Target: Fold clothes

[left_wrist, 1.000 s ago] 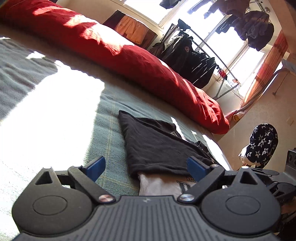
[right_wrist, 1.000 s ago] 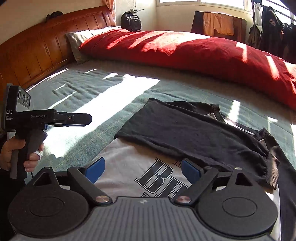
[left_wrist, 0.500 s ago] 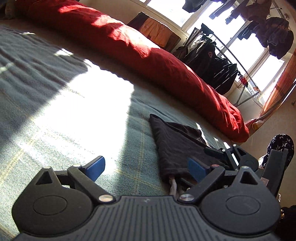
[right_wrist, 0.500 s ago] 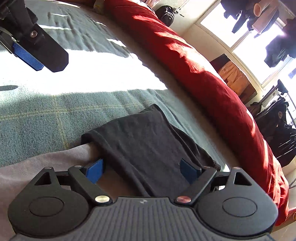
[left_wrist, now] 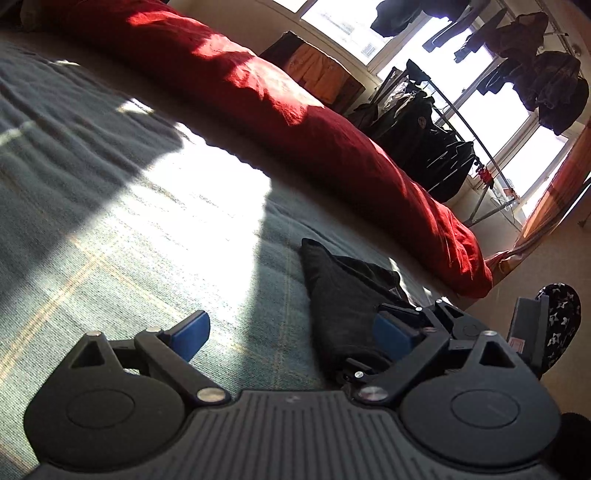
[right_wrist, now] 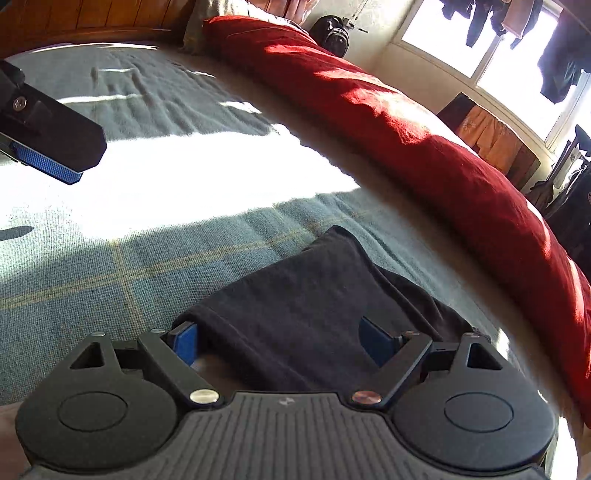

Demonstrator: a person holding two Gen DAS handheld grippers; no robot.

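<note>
**Desk:** What did the two cameras count?

**Me:** One black garment (right_wrist: 306,306), lying flat on the bed's blanket (right_wrist: 110,266). A pale cloth showed under its near edge in my right view; I could not tell what it was. Two grippers. My right gripper (right_wrist: 280,339) sat low over the near end of the black garment, jaws wide apart, one blue pad at the garment's left edge and the other over its right part, neither squeezing the cloth. My left gripper (left_wrist: 291,330) stood equally wide, with bare blanket (left_wrist: 110,258) and the garment's (left_wrist: 340,295) left edge between its fingers. It held nothing. The right gripper (left_wrist: 424,321) appeared in the left view resting on the black cloth.

**Desk:** And the room?

**Me:** A grey-green blanket with thin yellow lines, crossed by one broad patch of sun. One long red duvet (right_wrist: 424,147) rolled along the far side. One wooden headboard (right_wrist: 92,18), one rack (left_wrist: 436,147) of dark clothes by the bright window (left_wrist: 491,122), one backpack (right_wrist: 334,35) against the wall.
</note>
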